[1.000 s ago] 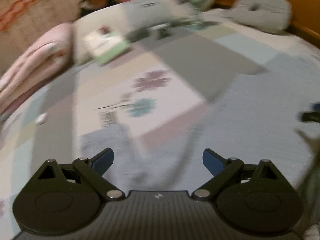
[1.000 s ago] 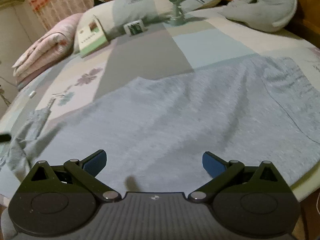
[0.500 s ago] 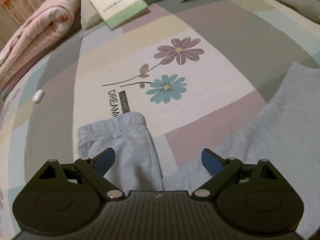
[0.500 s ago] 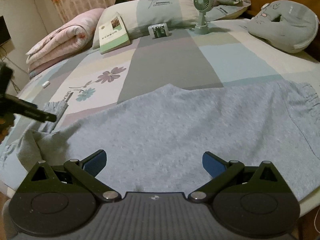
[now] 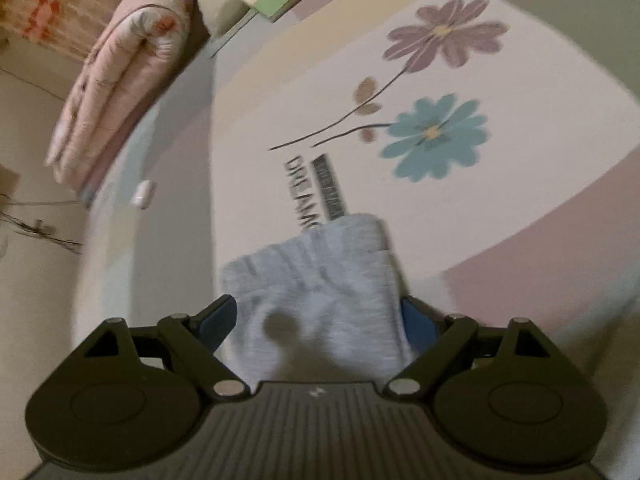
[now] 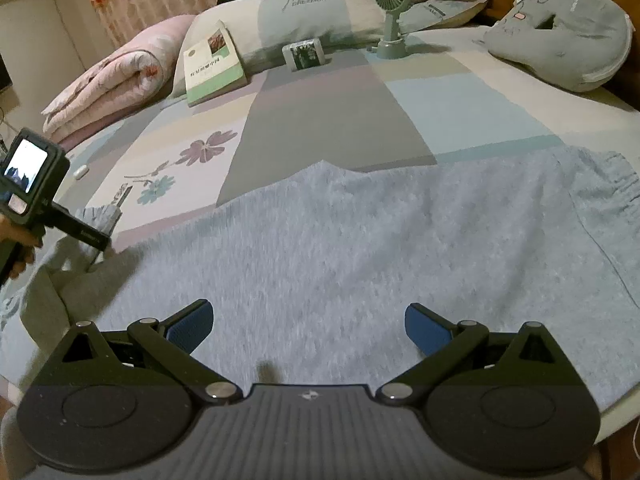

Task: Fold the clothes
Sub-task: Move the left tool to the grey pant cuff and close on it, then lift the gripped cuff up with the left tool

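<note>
While tilted down at lower centre, left gripper [image 5: 318, 316] — jaws spread, just narrowed — straddling grey garment's [image 6: 360, 248] cuff [image 5: 316, 280] below "DREAM" lettering [image 5: 304, 192]; right gripper [image 6: 308, 326] spread above garment.

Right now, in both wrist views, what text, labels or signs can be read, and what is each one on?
"DREAM": printed on the bedsheet beside the flower stems, its last letters hidden by the grey garment's cuff.
Dark bar next to that word: lettering too blurred to read.
Book cover: lines of print, too small to read.
Pillow: a printed line under a sketch, too small to be sure of.
Small packet: print unreadable.
</note>
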Available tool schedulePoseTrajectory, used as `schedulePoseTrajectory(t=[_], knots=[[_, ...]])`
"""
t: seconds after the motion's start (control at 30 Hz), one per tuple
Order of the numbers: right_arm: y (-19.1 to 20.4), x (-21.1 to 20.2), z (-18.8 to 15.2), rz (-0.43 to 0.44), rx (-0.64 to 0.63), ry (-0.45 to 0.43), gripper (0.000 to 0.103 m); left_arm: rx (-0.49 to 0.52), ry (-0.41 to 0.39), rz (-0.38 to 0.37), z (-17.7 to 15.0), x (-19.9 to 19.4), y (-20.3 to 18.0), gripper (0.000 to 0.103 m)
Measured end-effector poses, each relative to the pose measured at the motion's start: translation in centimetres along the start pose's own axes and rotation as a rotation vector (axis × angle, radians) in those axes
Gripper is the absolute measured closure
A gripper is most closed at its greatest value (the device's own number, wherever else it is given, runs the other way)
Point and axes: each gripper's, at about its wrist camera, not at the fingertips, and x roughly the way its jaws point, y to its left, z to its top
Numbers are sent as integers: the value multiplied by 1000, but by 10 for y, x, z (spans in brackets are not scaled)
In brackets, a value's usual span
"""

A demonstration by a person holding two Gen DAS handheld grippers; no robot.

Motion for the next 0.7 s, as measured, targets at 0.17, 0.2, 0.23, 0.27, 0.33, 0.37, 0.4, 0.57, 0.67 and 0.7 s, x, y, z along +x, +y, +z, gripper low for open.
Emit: schedulePoseTrajectory(t=[0.17, 0.2, 0.23, 0.27, 0.33, 0.37, 0.4, 0.57, 0.67, 0.7], knots=[[-5, 0, 0, -6, 17, -5, 0, 23, 26, 59, 5, 8, -3, 13], [-5, 1, -1, -3, 21, -4, 0, 29, 27, 76, 8, 9, -6, 12], [-5, 1, -1, -4, 23, -1, 0, 39, 27, 90, 10, 10, -8, 12], [-5, 0, -2, -7, 22, -1, 0, 52, 28, 102, 11, 10, -10, 12], [-5, -4, -3, -15, 17, -6, 0, 74, 27, 121, 11, 7, -8, 12], [-6, -6, -3, -17, 18, -10, 0, 84, 24, 134, 9, 4, -6, 12], [-7, -8, -3, -18, 22, -17, 0, 97, 18, 153, 5, 1, -2, 12], [-5, -12, -1, -11, 41, -31, 0, 96, 10, 179, -12, -11, 23, 12], [5, -15, -2, 14, 17, -26, 0, 84, 7, 186, -24, -17, 38, 12], [9, -16, -2, 21, 6, -26, 0, 80, 5, 188, -29, -19, 42, 12]])
